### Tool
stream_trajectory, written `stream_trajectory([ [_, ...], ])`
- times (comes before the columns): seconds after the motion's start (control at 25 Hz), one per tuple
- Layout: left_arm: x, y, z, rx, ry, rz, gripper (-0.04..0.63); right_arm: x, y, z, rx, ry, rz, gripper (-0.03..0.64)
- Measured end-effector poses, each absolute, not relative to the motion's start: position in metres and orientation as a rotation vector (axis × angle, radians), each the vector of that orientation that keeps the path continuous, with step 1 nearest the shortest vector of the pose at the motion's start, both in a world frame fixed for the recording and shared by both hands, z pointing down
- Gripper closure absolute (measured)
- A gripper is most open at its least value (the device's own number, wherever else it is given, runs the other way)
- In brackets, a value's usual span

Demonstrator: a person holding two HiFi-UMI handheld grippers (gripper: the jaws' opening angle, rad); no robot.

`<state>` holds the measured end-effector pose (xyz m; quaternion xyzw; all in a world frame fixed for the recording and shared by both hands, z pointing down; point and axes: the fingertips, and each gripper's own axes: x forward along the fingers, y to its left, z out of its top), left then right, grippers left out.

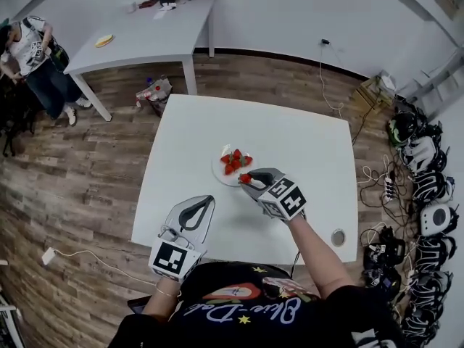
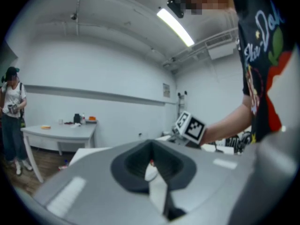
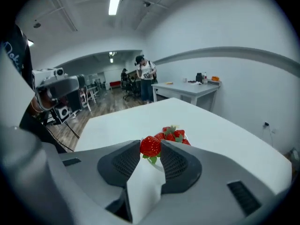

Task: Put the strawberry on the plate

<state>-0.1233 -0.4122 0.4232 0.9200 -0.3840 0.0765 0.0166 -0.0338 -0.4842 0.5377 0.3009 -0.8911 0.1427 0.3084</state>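
My right gripper is shut on a red strawberry, held just above the near edge of the white plate. Several more strawberries lie piled on that plate in the middle of the white table. My left gripper hovers over the table's near-left edge, jaws close together with nothing between them.
A second white table stands at the far left with small items on it. A person stands beside it. Headsets and cables crowd the floor on the right. A small round disc lies near the table's right front corner.
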Motion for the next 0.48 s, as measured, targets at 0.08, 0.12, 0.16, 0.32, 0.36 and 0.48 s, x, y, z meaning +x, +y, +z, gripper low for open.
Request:
stream_trajectory([
  [0.08, -0.127, -0.426, 0.427, 2.869, -1.151, 0.213, 0.597, -0.035, -0.498, 0.555, 0.803, -2.291, 0.390, 0.476],
  [0.12, -0.128, -0.432, 0.426, 2.872, -1.139, 0.198, 0.597, -0.035, -0.505, 0.562, 0.811, -2.266, 0.399, 0.476],
  [0.16, -0.129, -0.438, 0.426, 2.874, -1.132, 0.185, 0.597, -0.034, -0.510, 0.567, 0.819, -2.244, 0.405, 0.476],
  [0.32, -0.135, -0.453, 0.430, 2.861, -1.127, 0.164, 0.597, -0.034, -0.523, 0.587, 0.818, -2.180, 0.422, 0.476],
  [0.36, -0.138, -0.457, 0.432, 2.852, -1.129, 0.165, 0.597, -0.035, -0.526, 0.590, 0.820, -2.168, 0.423, 0.476],
  [0.48, -0.144, -0.463, 0.435, 2.824, -1.130, 0.163, 0.597, -0.036, -0.529, 0.598, 0.819, -2.149, 0.438, 0.476],
])
